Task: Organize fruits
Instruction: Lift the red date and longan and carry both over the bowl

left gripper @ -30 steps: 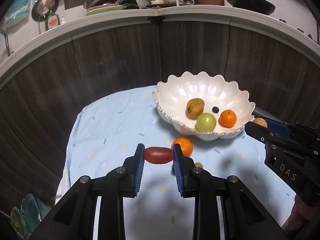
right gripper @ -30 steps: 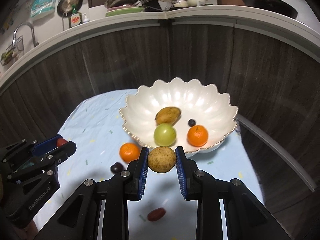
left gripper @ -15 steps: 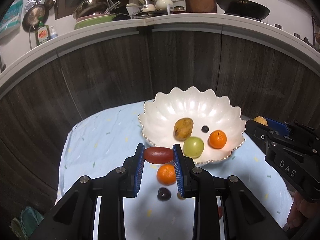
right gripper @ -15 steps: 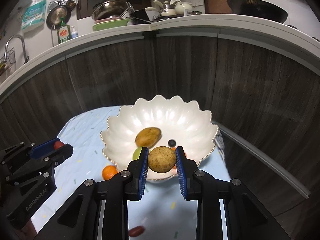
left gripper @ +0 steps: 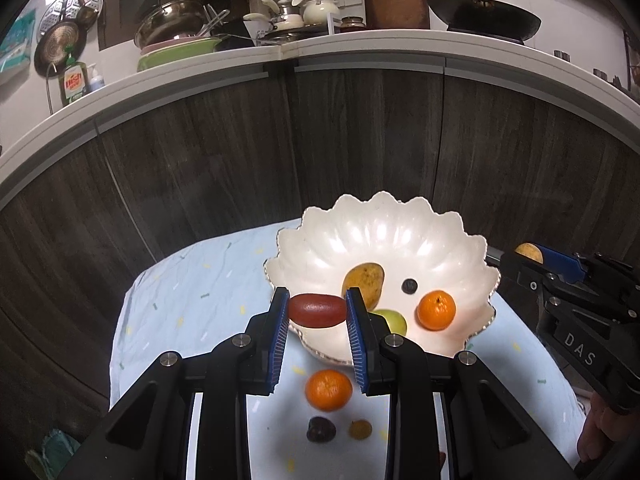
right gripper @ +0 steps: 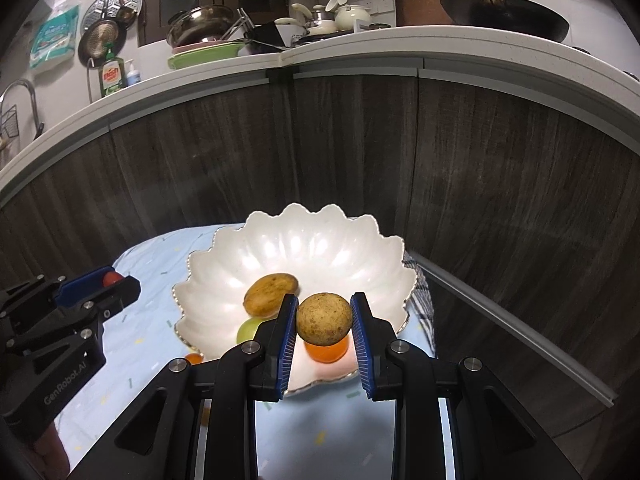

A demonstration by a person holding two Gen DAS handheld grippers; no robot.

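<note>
My left gripper is shut on a dark red oblong fruit, held above the near left rim of the white scalloped bowl. My right gripper is shut on a round brown fruit, held above the bowl's near side. The bowl holds a brownish mango, a green fruit, an orange and a small dark berry. On the cloth in front of the bowl lie another orange, a dark plum and a small brown fruit.
The bowl stands on a low table with a pale blue patterned cloth. Dark wood cabinet fronts rise right behind it under a white counter with pots and dishes. The right gripper shows at the right of the left wrist view.
Both grippers have risen and moved forward over the bowl, each still holding its fruit. The bowl and loose fruits now sit lower in both views.
</note>
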